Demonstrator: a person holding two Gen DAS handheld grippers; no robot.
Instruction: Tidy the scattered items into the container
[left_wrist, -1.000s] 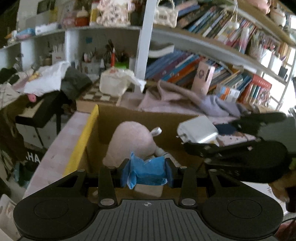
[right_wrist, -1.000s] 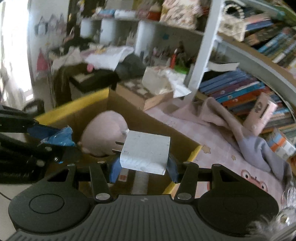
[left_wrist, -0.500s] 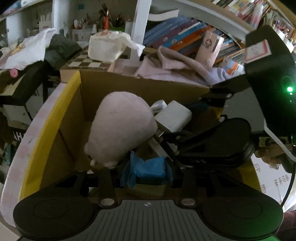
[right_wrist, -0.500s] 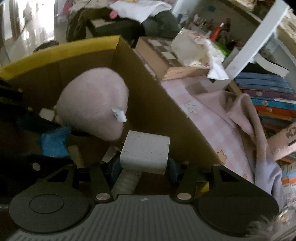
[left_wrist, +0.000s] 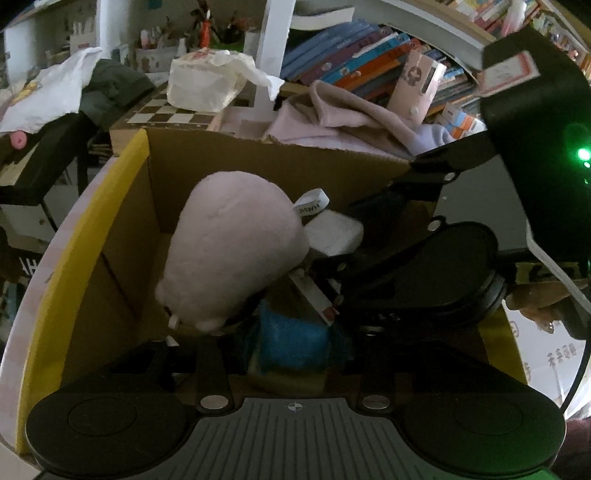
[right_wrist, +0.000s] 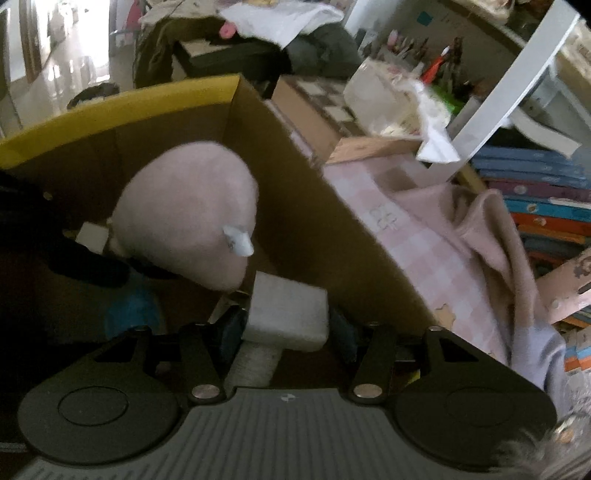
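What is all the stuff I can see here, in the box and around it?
cardboard box: one, brown with yellow rim, middle
plush toy: one, pale pink with white tag, inside the box
white block: one, white, between the right gripper's jaws, inside the box
blue item: one, blue, crumpled, between the left gripper's jaws, low in the box
checkerboard: one, brown and white, behind the box
white bag: one, white, on the checkerboard
pink cloth: one, pale pink, behind the box
books: many, mixed colours, on the shelf
left gripper: one, black, jaws shut on the blue item
right gripper: one, black, jaws shut on the white block
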